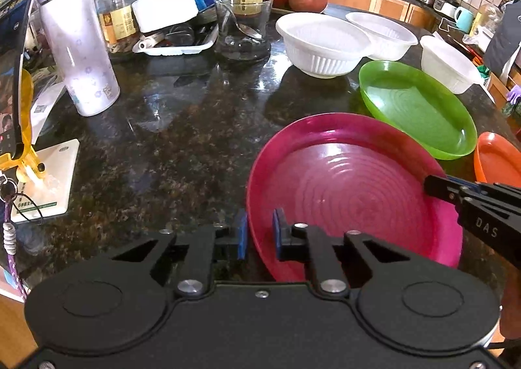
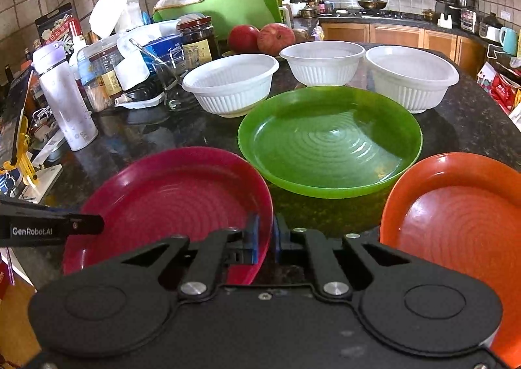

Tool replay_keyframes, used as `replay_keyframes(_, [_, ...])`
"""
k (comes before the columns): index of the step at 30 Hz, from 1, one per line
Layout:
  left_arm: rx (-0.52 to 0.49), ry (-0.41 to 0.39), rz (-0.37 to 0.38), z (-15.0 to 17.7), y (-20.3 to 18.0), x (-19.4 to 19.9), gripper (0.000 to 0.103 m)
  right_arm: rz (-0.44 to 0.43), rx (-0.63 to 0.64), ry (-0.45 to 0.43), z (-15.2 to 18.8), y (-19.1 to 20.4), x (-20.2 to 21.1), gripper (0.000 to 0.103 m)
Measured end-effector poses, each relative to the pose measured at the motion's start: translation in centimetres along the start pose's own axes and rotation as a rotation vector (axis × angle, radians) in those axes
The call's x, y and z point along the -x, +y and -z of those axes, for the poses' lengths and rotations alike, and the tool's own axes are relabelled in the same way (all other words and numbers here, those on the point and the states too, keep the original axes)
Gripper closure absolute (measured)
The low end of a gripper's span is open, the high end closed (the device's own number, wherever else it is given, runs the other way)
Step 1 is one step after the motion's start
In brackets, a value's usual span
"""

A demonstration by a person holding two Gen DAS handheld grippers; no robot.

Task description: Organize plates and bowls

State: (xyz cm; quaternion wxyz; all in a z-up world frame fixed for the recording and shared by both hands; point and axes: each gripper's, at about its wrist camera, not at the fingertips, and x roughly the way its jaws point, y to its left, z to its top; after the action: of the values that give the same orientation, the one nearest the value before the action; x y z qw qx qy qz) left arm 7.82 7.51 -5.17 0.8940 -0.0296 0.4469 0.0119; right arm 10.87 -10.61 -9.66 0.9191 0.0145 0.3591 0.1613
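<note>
While both grippers are pinching the same pink plate (image 1: 351, 186), nothing is stacked yet. The left gripper (image 1: 260, 232) is biting the plate's left rim, with one blue pad outside the rim and one inside. The right gripper (image 2: 265, 238) is biting the opposite rim the same way, and its jaws are squeezed tight on the thin edge. Each gripper is also showing in the other's view, reaching in from the side.

The pink plate is sitting at the near edge of the dark stone counter (image 1: 169, 128), right in front of the person. It is lying flat with its open side facing up. It is round, so it has no long side to point anywhere.

Just behind it the green plate (image 2: 329, 141) is lying flat too, open side up. The orange plate (image 2: 462, 216) is resting beside it on the right, near the counter's edge. Farther back, three white bowls (image 2: 231, 85) are standing in a row, all upright and all apart from each other.

So the job is looking like it is only starting. The three plates are spread out and the bowls are not nested. Likely the pink plate is about to be lifted and set on another plate, then the bowls are waiting for their turn.
</note>
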Motion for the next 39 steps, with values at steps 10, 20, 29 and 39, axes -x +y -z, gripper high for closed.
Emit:
replay_keyframes(10, [0.026, 0.009, 0.009, 0.2, 0.8, 0.3, 0.088, 0.003, 0.014, -0.01, -0.2, 1.1, 0.7, 0.092])
replay_keyframes(20, [0.054, -0.045, -0.055, -0.1, 3.4, 2.1, 0.088, -0.047, 0.055, -0.017, -1.3, 4.4, -0.1, 0.092])
replay_keyframes(29, [0.086, -0.057, -0.114, -0.3, 6.7, 2.3, 0.087, -0.087, 0.108, -0.015, -2.0, 7.9, -1.1, 0.092])
replay_keyframes(39, [0.043, -0.039, -0.1, -0.6, 7.7, 0.9, 0.087, -0.009, 0.091, -0.003, -2.4, 9.0, -2.5, 0.09])
